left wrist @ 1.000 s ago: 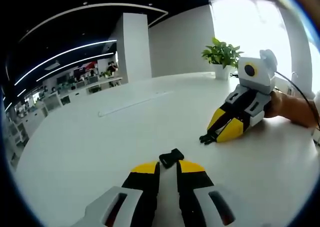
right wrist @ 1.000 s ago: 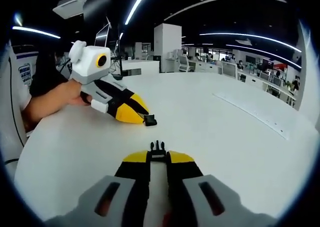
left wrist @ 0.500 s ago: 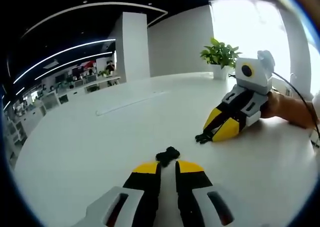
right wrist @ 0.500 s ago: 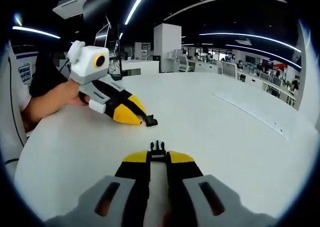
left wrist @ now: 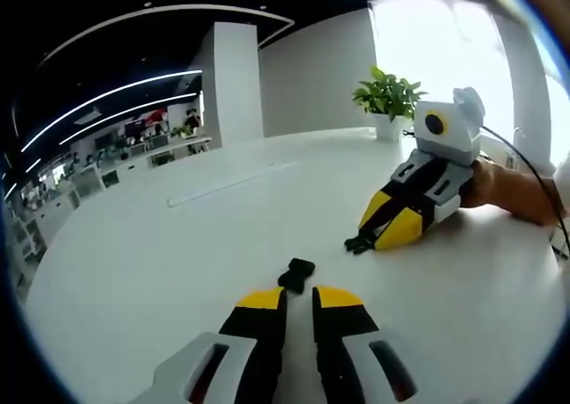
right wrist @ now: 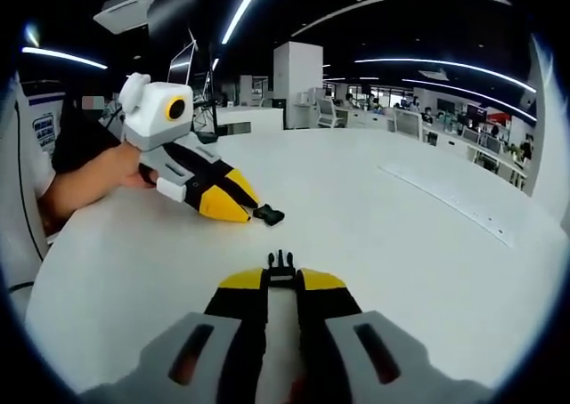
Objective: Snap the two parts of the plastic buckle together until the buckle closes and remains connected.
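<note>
My left gripper [left wrist: 298, 294] is shut on the black socket half of the buckle [left wrist: 296, 274], which sticks out past its yellow tips above the white table [left wrist: 178, 270]. In the right gripper view that same gripper [right wrist: 248, 211] comes in from the left, held by a hand, with the socket half [right wrist: 270, 214] at its tip. My right gripper [right wrist: 281, 278] is shut on the black pronged half [right wrist: 281, 262], prongs pointing away. In the left gripper view the right gripper [left wrist: 372, 238] lies low at the right, its pronged half [left wrist: 358, 243] near the table. The two halves are apart.
A potted plant [left wrist: 388, 97] stands at the table's far edge. A long thin seam or strip [left wrist: 233, 183] runs across the tabletop. A person's arm [right wrist: 85, 186] and white sleeve are at the left of the right gripper view. Office desks lie beyond.
The socket half in my left gripper has turned slightly and sits a little further out. The left gripper has tilted a bit in the right gripper view. The right gripper holds still.
</note>
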Tool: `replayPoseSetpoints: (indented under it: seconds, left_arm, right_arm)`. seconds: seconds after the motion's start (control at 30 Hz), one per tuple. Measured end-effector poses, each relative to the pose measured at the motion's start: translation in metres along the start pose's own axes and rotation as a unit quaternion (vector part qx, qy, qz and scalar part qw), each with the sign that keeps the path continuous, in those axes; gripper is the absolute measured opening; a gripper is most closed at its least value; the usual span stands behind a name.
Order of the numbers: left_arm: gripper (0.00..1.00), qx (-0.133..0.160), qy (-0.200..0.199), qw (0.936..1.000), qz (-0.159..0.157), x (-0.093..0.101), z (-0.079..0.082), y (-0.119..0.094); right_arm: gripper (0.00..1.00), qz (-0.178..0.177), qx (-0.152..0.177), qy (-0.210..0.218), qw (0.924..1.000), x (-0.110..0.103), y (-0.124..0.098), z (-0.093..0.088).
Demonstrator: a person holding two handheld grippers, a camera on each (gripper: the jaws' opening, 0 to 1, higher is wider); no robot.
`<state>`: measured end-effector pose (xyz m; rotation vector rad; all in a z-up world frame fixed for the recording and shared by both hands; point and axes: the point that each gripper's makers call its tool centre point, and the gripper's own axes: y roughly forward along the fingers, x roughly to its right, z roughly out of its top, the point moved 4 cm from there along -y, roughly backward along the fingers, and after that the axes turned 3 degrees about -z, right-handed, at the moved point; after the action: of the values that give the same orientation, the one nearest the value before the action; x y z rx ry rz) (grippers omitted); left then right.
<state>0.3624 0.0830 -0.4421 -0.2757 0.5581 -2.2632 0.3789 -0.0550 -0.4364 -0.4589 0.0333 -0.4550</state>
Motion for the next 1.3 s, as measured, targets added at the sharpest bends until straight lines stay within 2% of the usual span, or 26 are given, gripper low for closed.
replayPoseSetpoints:
  seconds: [0.77,1.3]
  left_arm:
    - [0.17,0.015,-0.008,0.9998,-0.013,-0.0075,0.0028,0.0036]
    - [0.16,0.018,0.005,0.9997,-0.019,-0.0005,0.0056,0.0071]
  right_arm:
    - [0.13,0.001,-0.002,0.001,1.0,0.0001,-0.0014,-0.0016]
    - [0.13,0.001,-0.002,0.002,1.0,0.0022,-0.0011,-0.0013]
